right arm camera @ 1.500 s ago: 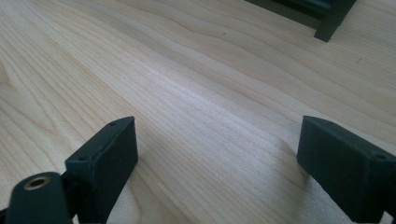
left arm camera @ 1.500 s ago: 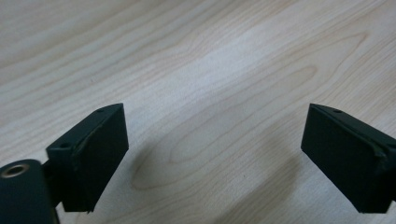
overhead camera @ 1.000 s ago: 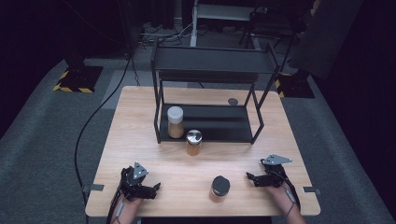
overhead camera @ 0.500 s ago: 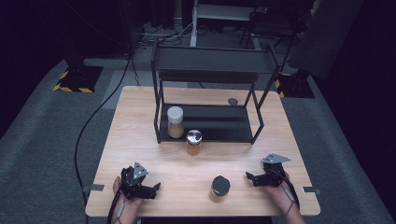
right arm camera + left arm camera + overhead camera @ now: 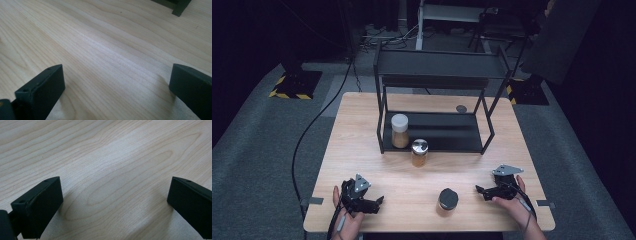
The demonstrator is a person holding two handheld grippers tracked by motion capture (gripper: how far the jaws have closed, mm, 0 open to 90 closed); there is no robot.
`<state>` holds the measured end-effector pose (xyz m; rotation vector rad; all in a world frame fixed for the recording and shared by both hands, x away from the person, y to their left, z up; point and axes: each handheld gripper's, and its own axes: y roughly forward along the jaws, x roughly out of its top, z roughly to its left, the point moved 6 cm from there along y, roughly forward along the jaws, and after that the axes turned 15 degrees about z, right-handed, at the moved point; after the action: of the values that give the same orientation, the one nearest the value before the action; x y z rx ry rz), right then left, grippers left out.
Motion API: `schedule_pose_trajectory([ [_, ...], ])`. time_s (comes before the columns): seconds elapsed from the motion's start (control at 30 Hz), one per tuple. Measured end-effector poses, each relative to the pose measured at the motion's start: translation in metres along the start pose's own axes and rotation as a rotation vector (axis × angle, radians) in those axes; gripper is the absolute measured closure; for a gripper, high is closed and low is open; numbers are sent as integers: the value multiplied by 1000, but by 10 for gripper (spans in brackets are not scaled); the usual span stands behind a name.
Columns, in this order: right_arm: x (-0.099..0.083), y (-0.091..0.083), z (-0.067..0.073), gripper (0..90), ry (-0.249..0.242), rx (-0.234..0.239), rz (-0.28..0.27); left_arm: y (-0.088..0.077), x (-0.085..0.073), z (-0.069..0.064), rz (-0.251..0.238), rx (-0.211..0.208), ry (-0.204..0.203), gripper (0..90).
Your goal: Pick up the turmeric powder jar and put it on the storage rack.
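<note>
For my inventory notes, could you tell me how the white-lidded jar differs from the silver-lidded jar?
The white-lidded jar stands on the black rack's lower shelf; the silver-lidded jar stands on the wooden table just in front of the rack. The white-lidded jar looks taller, its contents paler tan against amber. Both are upright and closed.

Pale wood-grain table [image 5: 112, 157] (smooth, matt); black metal rack [image 5: 437, 132].

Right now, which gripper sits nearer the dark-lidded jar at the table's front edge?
Right. The right gripper rests just to the right of the dark-lidded jar, jaws pointing toward it. The left gripper lies farther off on the jar's left side.
</note>
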<state>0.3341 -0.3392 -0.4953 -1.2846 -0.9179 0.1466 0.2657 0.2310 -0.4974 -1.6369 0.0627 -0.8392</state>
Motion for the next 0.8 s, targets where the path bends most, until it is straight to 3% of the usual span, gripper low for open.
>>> schedule_pose_trajectory([
  [0.17,5,-5,-4,4,94,59,17,0,0,0,-1,-1,2,0],
  [0.23,8,-7,-7,28,94,92,28,0,0,0,1,-2,2,0],
  [0.37,14,-12,-4,27,71,73,25,0,0,0,0,-2,3,0],
  [0.8,43,-29,3,34,6,75,-34,-1,-1,0,0,-2,5,0],
])
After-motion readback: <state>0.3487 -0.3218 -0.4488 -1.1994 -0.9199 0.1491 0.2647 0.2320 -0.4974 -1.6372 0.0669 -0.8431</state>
